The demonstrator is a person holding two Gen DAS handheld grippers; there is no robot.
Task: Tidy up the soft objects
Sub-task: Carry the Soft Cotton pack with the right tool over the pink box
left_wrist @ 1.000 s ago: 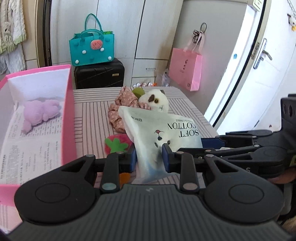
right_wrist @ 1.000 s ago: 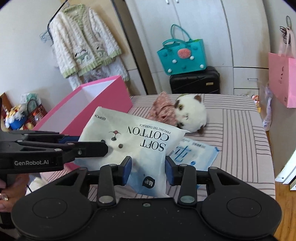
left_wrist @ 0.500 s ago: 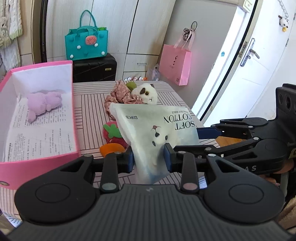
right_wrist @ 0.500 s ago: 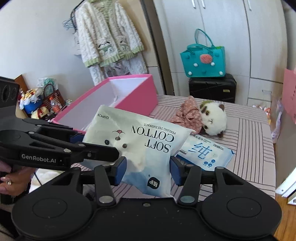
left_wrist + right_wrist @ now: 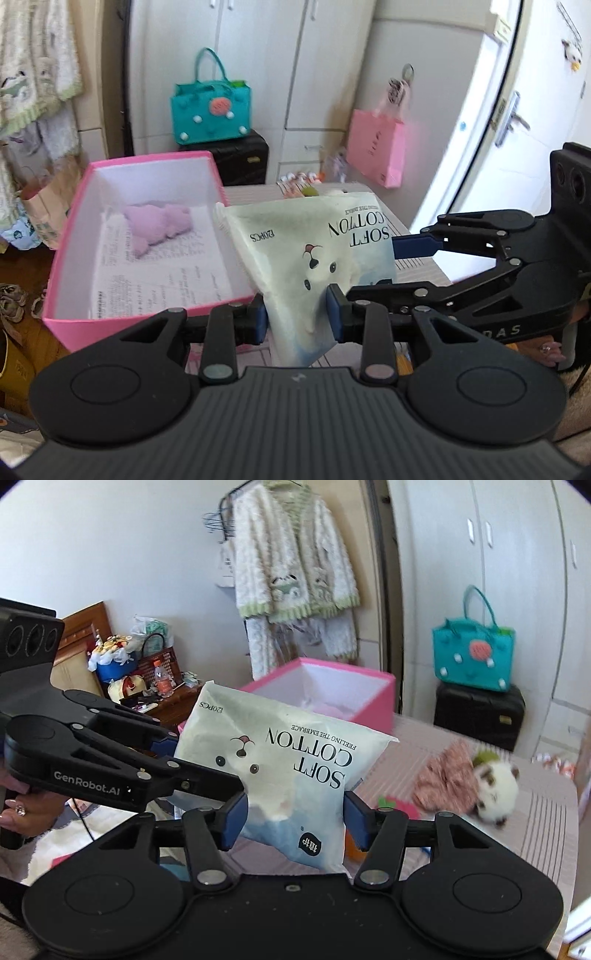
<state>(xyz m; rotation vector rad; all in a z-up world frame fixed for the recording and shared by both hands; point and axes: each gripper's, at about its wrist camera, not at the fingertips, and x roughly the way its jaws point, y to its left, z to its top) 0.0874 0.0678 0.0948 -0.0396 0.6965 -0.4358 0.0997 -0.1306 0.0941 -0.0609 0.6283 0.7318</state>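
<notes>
Left hand-held gripper (image 5: 297,318) is pinching white "SOFT COTTON" plastic pack (image 5: 317,258); right hand-held gripper (image 5: 295,818) has just been opening around it, pads off.

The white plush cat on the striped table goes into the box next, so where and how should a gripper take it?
Grip the plush cat across its round white body, coming from above. It lies low beside the pink floral cloth, so a level approach would probably catch that cloth. This is a judgement; the cat is blurred.
</notes>
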